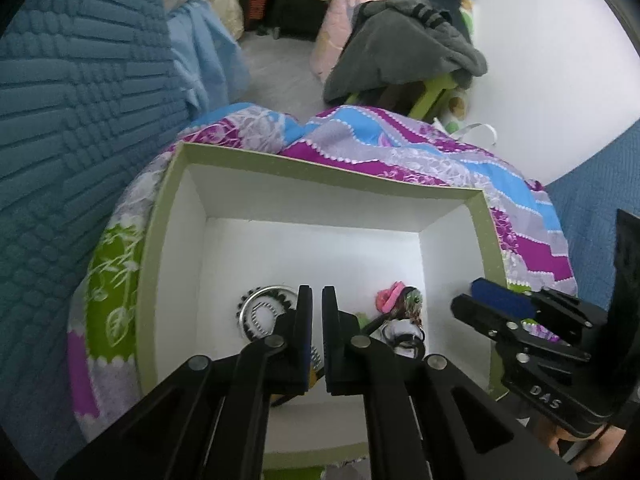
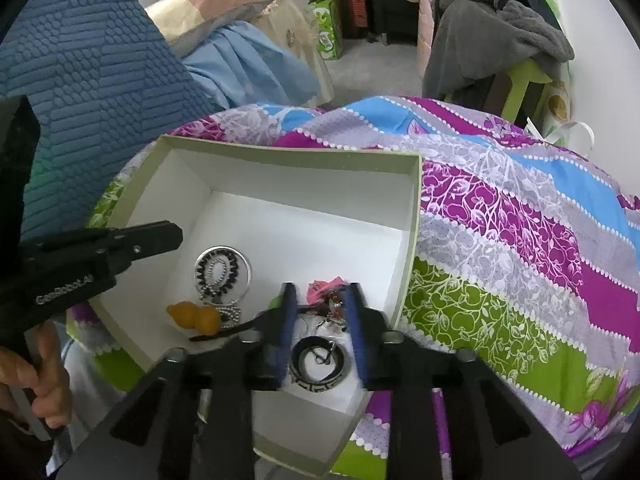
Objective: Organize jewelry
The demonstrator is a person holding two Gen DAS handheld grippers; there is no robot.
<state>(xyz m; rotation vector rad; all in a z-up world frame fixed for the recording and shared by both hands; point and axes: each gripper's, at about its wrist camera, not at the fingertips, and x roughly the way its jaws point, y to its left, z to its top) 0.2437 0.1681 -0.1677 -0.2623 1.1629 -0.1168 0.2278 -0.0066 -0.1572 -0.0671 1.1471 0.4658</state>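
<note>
A white box with a green rim (image 1: 280,160) (image 2: 288,152) sits on a patterned quilt. Inside lie a silver bangle with black beads (image 1: 260,312) (image 2: 222,270), an orange gourd pendant (image 2: 196,316), a pink item (image 1: 390,294) (image 2: 320,286), a black patterned bangle (image 2: 320,362) and small earrings. My left gripper (image 1: 317,300) hangs over the box, jaws nearly together with nothing visibly between them; it also shows at the left of the right wrist view (image 2: 160,236). My right gripper (image 2: 320,300) is open above the black bangle, at the box's right wall in the left wrist view (image 1: 476,296).
The purple, blue and green quilt (image 2: 500,240) spreads right of the box. A blue textured headboard (image 1: 72,120) rises on the left. Beyond lie pillows, a light-blue cloth (image 2: 248,64) and a chair heaped with grey clothes (image 1: 404,44).
</note>
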